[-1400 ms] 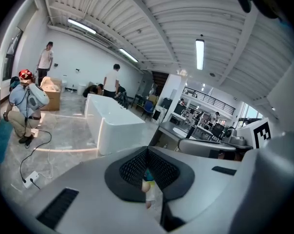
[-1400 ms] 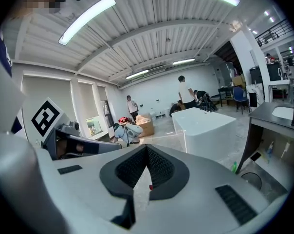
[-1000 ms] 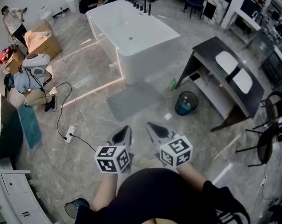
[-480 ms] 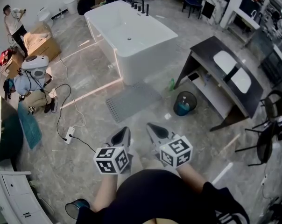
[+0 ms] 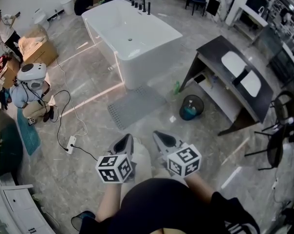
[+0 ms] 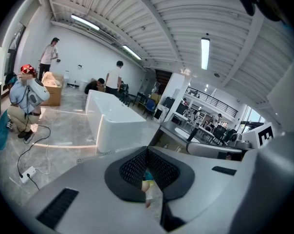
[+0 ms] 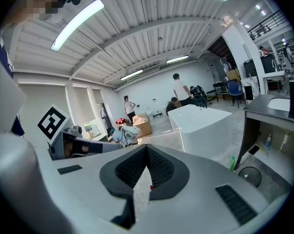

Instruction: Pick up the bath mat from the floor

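Note:
The bath mat (image 5: pixel 135 106) is a grey perforated rectangle lying flat on the marble floor against the foot of the white bathtub (image 5: pixel 132 38). Both grippers are held close to the person's body at the bottom of the head view, well short of the mat and above the floor. My left gripper (image 5: pixel 126 141) (image 6: pixel 147 152) is shut with nothing between its pads. My right gripper (image 5: pixel 159 136) (image 7: pixel 147 150) sits beside it, its tips also together and empty. Both point toward the mat.
A dark vanity with white basins (image 5: pixel 234 82) stands at the right, with a teal bin (image 5: pixel 192 106) and a green bottle (image 5: pixel 176 87) by it. A power strip with its cable (image 5: pixel 70 141) lies at the left, near a crouching person (image 5: pixel 30 89). A black chair (image 5: pixel 278 135) is far right.
The head view has shifted slightly, so the tub, the mat and the crouching person sit a little further left. Both grippers keep the same shut pose near the body.

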Demonstrator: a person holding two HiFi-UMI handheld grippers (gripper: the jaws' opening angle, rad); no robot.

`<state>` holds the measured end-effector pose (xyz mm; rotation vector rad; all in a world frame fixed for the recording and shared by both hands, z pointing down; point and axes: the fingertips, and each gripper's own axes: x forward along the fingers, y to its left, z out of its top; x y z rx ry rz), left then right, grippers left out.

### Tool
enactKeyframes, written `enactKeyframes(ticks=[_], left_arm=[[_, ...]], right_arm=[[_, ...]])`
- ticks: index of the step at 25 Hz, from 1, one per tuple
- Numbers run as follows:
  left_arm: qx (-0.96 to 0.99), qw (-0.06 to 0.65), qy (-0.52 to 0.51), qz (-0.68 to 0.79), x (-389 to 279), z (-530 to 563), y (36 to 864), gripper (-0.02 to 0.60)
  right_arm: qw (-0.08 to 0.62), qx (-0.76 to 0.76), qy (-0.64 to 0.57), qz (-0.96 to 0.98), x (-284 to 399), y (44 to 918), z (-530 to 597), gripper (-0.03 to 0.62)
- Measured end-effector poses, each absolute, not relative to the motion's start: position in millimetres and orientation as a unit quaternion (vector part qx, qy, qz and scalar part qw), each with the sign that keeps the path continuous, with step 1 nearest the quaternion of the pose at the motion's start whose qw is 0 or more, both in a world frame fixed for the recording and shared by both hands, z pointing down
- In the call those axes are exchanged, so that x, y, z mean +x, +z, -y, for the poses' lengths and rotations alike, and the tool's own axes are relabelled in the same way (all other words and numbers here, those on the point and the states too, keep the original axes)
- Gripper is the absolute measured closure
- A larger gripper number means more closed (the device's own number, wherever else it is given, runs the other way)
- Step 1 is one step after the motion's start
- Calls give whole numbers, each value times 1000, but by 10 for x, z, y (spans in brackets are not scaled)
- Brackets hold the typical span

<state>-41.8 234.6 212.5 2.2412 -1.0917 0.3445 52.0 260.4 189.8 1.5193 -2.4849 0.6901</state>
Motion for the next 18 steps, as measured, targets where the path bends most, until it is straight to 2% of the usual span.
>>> enactKeyframes(ticks=[18], left_arm=[[840,326,130,413,-535,-939,2205,581]], right_arm=[[104,498,226,830,457,1890,-1123,582]])
